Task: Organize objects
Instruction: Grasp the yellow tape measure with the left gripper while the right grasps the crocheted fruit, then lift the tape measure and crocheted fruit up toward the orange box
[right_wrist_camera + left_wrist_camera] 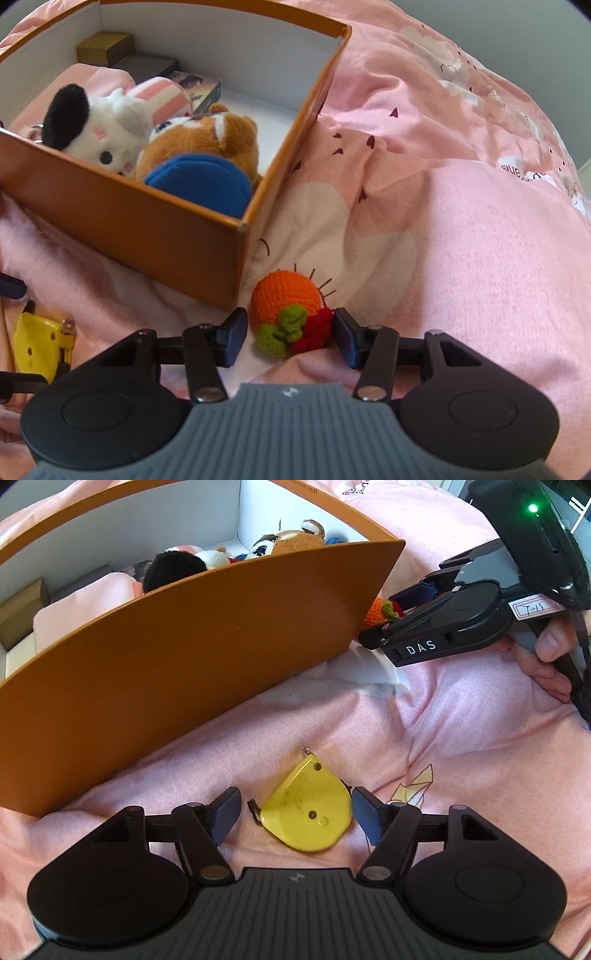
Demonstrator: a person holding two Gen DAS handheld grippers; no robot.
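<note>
A yellow tape measure (308,812) lies flat on the pink bedding between the pads of my left gripper (295,812). The jaws stand wide and open, with a gap at the left pad. It also shows at the left edge of the right wrist view as the tape measure (37,343). An orange crochet toy (286,299) with green and red parts lies by the corner of the orange box (147,229). My right gripper (290,332) straddles it, open, its right pad close against the red yarn. In the left wrist view the right gripper (384,616) points down at the crochet toy (378,611).
The orange box (184,657) holds a black-and-white plush (92,129), a brown plush (214,140), a blue plush part (203,181), a pink cushion and small cartons. Pink printed bedding (480,240) lies rumpled all around. A person's hand (550,653) holds the right gripper.
</note>
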